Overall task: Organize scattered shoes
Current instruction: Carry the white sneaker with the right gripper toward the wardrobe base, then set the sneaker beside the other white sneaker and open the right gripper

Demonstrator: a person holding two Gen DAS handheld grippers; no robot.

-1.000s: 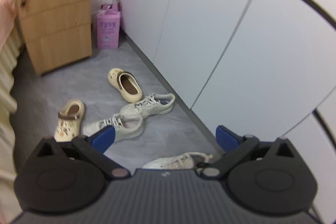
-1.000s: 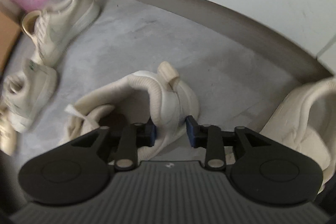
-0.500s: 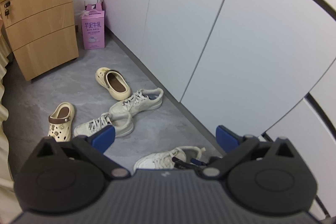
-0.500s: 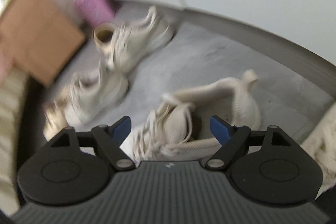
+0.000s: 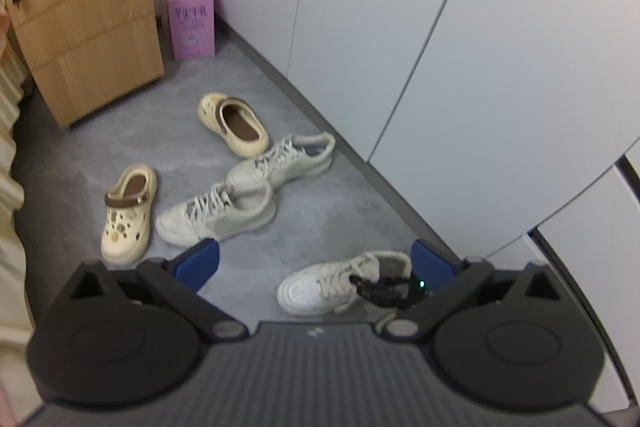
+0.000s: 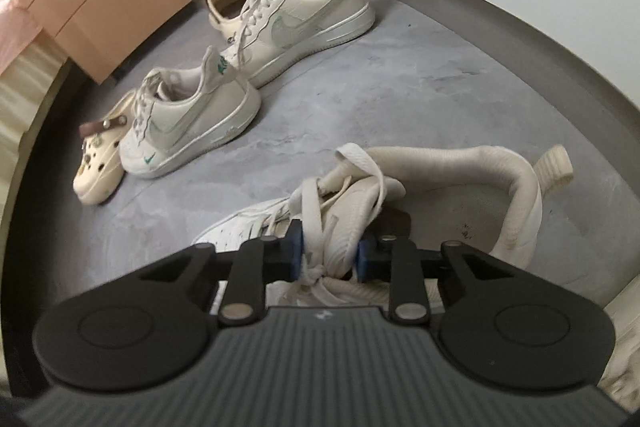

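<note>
My right gripper (image 6: 329, 257) is closing, and its blue pads press on the tongue and laces of a cream sneaker (image 6: 460, 195) that lies on the grey floor by the wall. In the left wrist view the same sneaker (image 5: 320, 287) shows with the right gripper's black tip (image 5: 384, 291) in its mouth. My left gripper (image 5: 314, 263) hangs open above the floor with nothing between its fingers. Farther off lie two white sneakers with grey-green swooshes (image 5: 216, 215) (image 5: 288, 159) and two cream clogs (image 5: 128, 215) (image 5: 236, 127).
A wooden drawer cabinet (image 5: 88, 19) and a pink carton (image 5: 192, 19) stand at the far end. White wall panels (image 5: 440, 67) with a grey baseboard run along the right. Part of another cream shoe (image 6: 624, 327) shows at the right edge of the right wrist view.
The right gripper let go of the cream sneaker's heel, opened wide, rolled and swung over, then closed on its tongue and laces. The left gripper sank a little and tilted down.
</note>
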